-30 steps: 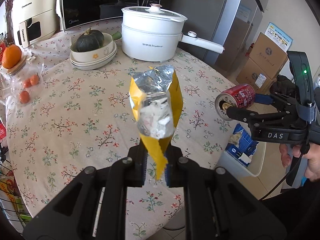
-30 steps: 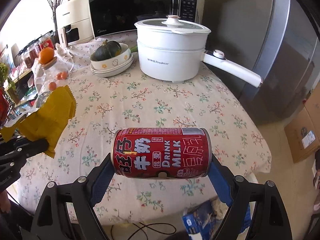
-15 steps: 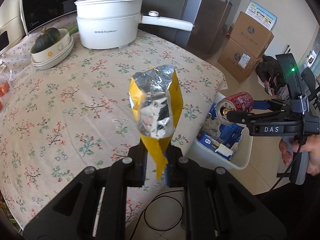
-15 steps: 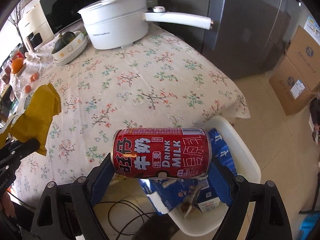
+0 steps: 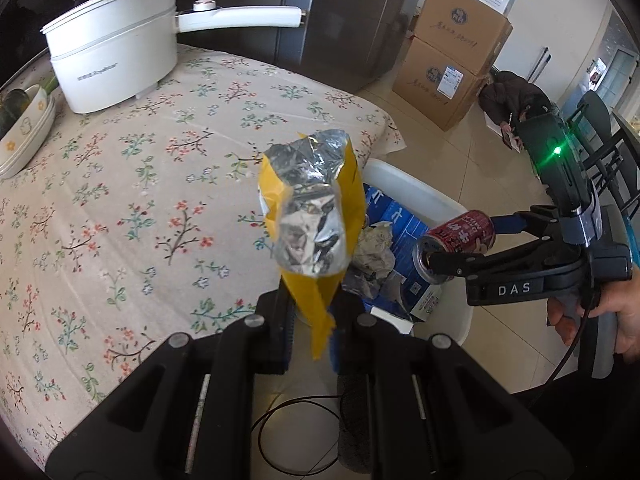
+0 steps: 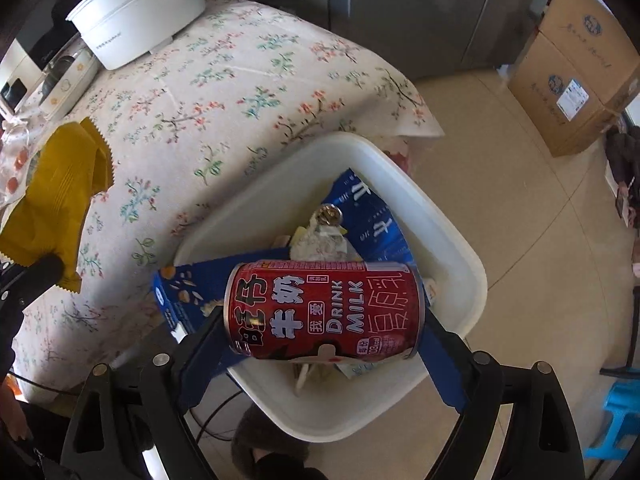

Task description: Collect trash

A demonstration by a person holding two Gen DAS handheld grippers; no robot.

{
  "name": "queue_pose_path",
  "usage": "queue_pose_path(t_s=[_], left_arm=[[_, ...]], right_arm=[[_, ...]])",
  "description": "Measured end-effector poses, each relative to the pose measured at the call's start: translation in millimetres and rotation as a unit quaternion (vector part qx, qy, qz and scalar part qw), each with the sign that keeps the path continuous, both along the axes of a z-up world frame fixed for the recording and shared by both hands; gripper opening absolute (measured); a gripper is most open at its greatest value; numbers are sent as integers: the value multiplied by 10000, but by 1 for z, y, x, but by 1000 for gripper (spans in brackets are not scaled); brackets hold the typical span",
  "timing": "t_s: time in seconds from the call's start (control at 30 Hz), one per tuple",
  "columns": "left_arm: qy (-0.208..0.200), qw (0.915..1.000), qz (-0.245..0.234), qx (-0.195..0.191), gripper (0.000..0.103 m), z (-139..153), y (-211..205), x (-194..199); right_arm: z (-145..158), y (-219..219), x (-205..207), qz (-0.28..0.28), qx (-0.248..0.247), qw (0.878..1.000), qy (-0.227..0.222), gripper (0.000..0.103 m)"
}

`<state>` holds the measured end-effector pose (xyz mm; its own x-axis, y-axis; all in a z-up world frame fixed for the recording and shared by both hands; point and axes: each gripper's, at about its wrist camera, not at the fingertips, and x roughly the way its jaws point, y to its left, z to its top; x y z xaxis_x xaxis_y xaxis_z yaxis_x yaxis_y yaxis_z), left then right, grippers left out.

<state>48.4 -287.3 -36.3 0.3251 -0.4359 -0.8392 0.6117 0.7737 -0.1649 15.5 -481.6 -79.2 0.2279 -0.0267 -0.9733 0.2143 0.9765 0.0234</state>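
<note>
Both tongs now off table, over bin (image 6: 448,216): R tongs (image 6: 322,314) clamping can (image 6: 320,312), L tongs (image 5: 314,312) pinching wrapper (image 5: 312,216).

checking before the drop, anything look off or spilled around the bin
Nothing spilled. The can is gripped end to end, lying sideways over the bin, which already holds blue cartons and crumpled paper. The wrapper is torn open, foil showing, pinched by its bottom edge, partly over the table edge and bin.

table under floral cloth (image 5: 120,200) fills nine o'clock. dark steel fridge (image 5: 344,16) at twelve. stacked cardboard boxes (image 5: 452,60) at one o'clock on pale tiled floor (image 6: 540,220). daylight glare from three o'clock. blue stool (image 6: 616,416) at four.
</note>
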Motion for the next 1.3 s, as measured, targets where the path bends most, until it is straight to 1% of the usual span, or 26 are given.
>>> queue_pose_path(t_s=[0.13,0.27,0.4,0.53,0.63,0.7,0.73,0.77,0.83,0.93,1.07,1.2,1.3], left_arm=[[94,9998,-196,15,15,-8,-16,1],[86,9990,-435,62,16,-14,-31,-2],[61,9979,-632,139,16,-19,-44,-3],[23,9970,-755,186,16,-22,-54,-2],[59,9962,-859,145,17,-24,-58,1],[-9,9960,-881,142,23,-23,-58,1],[-23,9958,-903,146,32,-23,-58,0],[-60,9959,-890,174,45,-23,-57,0],[-196,9957,-886,201,56,-21,-55,-1],[-268,9954,-895,205,59,-19,-50,-2],[-318,9966,-743,135,66,-13,-34,-3],[-379,9983,-427,129,71,-5,-8,-6],[-527,9983,-154,195,79,3,15,-13]], right_arm=[[6,-1,-10,13,-77,9999,-63,94],[14,-5,-20,-40,-104,9998,-186,95],[16,-9,-27,-111,-268,9994,-162,95],[17,-15,-32,-170,-285,9993,-147,95],[17,-17,-34,-194,-307,9992,-170,95],[17,-18,-35,-224,-315,9991,-167,95],[16,-18,-35,-234,-321,9991,-166,95],[17,-19,-36,-237,-329,9990,-169,95],[17,-19,-36,-230,-348,9990,-178,95],[18,-18,-36,-223,-372,9989,-186,95],[24,-11,-33,-218,-385,9987,-269,95],[33,2,-34,-194,-351,9981,-466,95],[41,16,-35,-114,-332,9973,-652,95]])
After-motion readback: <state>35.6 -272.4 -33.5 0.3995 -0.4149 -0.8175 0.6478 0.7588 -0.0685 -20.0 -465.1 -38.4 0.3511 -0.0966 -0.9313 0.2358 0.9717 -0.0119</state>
